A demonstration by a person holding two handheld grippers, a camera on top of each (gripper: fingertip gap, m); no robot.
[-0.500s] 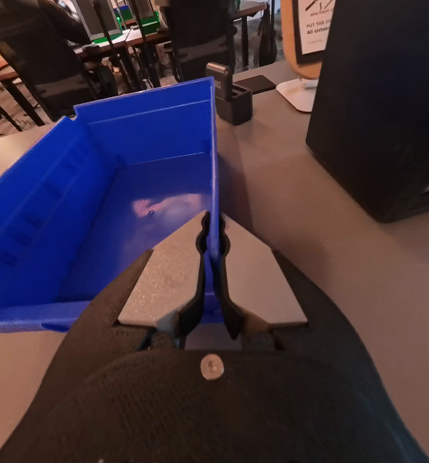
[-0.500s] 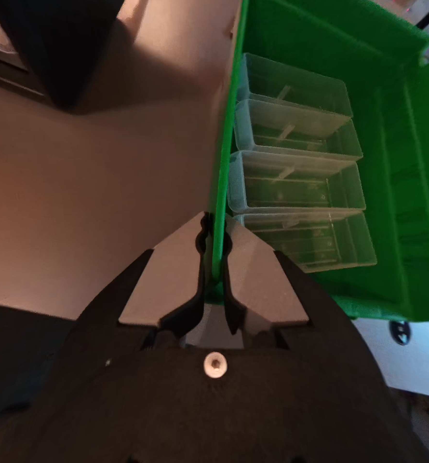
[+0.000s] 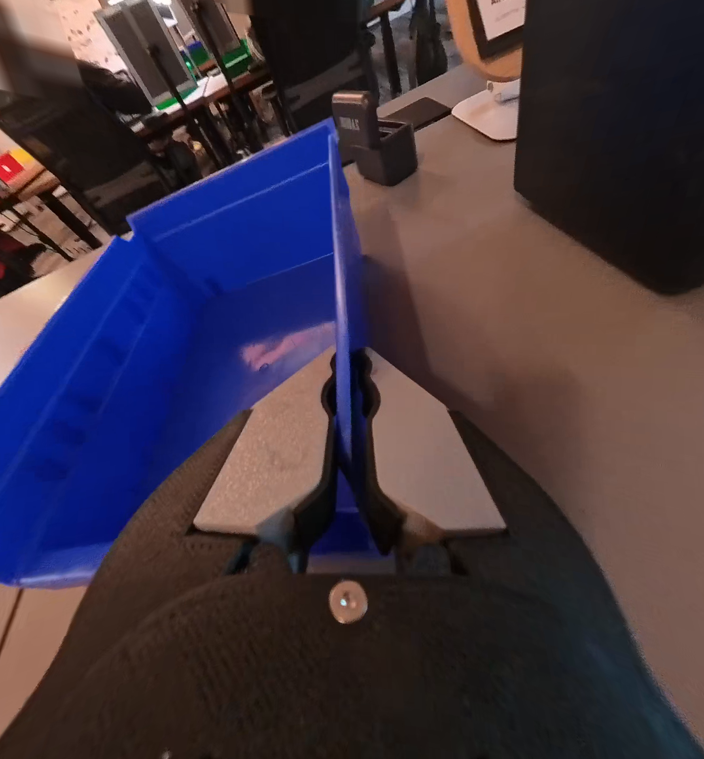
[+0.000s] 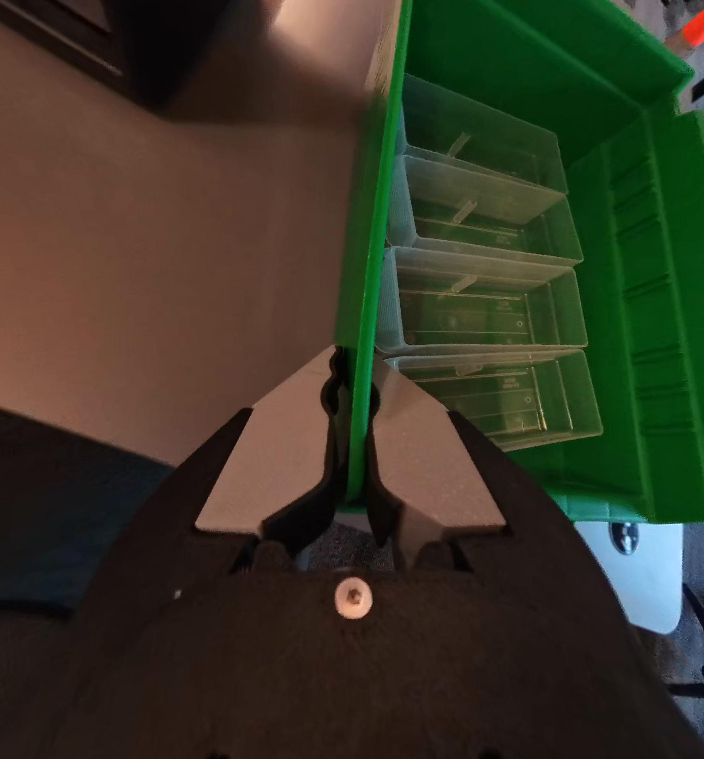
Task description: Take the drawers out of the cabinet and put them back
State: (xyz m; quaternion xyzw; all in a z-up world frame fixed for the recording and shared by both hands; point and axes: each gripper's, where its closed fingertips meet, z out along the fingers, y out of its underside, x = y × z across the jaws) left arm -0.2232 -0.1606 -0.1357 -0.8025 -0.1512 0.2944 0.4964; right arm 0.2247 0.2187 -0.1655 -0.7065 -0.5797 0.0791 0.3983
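the left tongs are pinching the right side wall of a blue bin, one jaw inside the wall and one outside, with the wall's thin edge running up between them; the blue bin sits on a grey-brown surface and its inside looks bare apart from a pale reflection on the floor of it; beyond its far corner stands a small dark box with its lid tipped up, and to the right a large black block (possibly the cabinet, though its front is not visible) rests on the same surface; the right tongs are pinching the left side wall of a green bin in the same way, a jaw on each face of the wall; inside the green bin four clear plastic drawers lie in a row along the gripped wall, overlapping one another, open sides up; the green bin overhangs the surface's edge, with a white object visible below it.
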